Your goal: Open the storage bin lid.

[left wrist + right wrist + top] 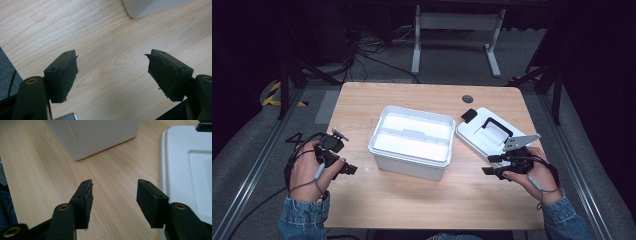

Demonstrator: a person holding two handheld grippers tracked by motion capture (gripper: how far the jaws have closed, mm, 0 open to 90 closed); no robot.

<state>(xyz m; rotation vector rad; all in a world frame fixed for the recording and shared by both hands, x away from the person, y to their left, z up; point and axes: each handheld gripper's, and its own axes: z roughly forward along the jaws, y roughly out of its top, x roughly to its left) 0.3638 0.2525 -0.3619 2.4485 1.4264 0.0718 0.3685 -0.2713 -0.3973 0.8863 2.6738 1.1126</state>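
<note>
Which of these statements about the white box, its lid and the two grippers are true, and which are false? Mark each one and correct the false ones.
1. The white box stands open near the middle of the table. True.
2. The lid sits closed on the box. False: it lies on the table beside the box, on the right gripper's side.
3. The left gripper holds nothing, its fingers apart over bare wood. True.
4. The right gripper is clamped on the lid's black handle. False: its fingers are apart and empty, with the lid's edge beside them.
5. The box is full of tools. False: no tools can be seen inside it.
</note>
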